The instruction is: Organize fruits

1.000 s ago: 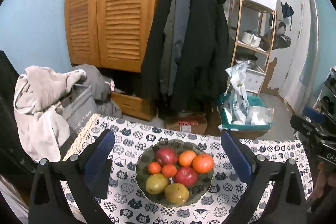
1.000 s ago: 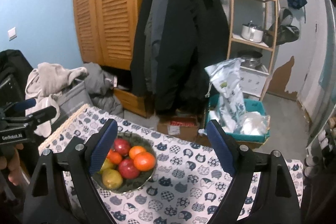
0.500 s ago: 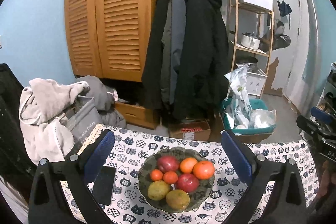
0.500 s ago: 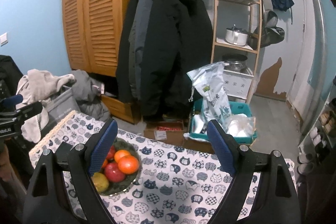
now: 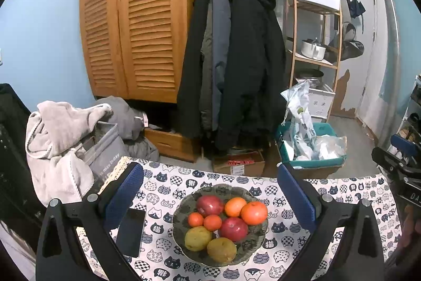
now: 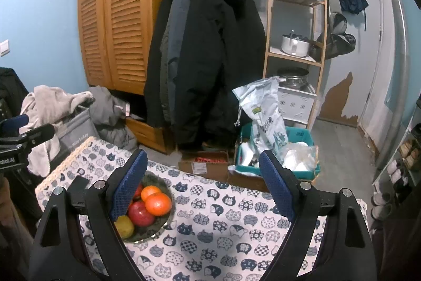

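A dark glass bowl point(image 5: 184, 207) on the cat-print tablecloth holds two red apples point(image 5: 209, 205), several oranges point(image 5: 254, 212) and two yellowish fruits point(image 5: 198, 238). My left gripper point(image 5: 210, 188) is open and empty, raised above and behind the bowl. In the right wrist view the bowl point(image 6: 158, 225) sits at the lower left, partly hidden by the left finger. My right gripper point(image 6: 204, 183) is open and empty, to the right of the bowl. The right gripper also shows at the left wrist view's right edge point(image 5: 400, 165).
A black phone point(image 5: 130, 231) lies on the cloth left of the bowl. Beyond the table's far edge are a cardboard box point(image 5: 238, 163), a teal bin of bags point(image 5: 310, 146), a grey laundry bag with towels point(image 5: 79, 144), hanging coats and a wooden wardrobe.
Both grippers have pulled back and tilted up. The bowl now sits lower in both views and the phone has come into sight. Both stay open and empty.
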Demonstrator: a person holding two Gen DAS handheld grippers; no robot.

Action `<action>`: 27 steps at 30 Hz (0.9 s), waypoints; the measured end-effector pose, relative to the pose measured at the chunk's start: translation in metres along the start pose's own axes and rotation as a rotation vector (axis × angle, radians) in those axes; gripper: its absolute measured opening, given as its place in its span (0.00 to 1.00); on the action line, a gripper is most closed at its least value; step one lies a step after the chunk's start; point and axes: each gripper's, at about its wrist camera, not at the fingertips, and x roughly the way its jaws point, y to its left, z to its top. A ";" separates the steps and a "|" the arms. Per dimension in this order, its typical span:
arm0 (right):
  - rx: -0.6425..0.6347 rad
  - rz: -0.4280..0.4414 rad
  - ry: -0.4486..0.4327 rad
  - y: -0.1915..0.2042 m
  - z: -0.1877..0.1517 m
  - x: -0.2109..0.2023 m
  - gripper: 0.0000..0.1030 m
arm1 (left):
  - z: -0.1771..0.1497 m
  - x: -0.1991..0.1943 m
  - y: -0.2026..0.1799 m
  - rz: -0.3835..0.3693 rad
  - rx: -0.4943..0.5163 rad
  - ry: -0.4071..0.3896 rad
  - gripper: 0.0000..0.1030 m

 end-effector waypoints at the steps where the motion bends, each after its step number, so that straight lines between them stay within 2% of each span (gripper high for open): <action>1: 0.000 0.000 0.000 0.000 0.000 0.000 0.83 | 0.000 0.000 0.000 0.001 0.000 0.000 0.99; 27: -0.003 -0.001 0.002 -0.002 -0.002 -0.001 0.83 | 0.000 -0.002 0.000 0.012 0.010 -0.009 0.99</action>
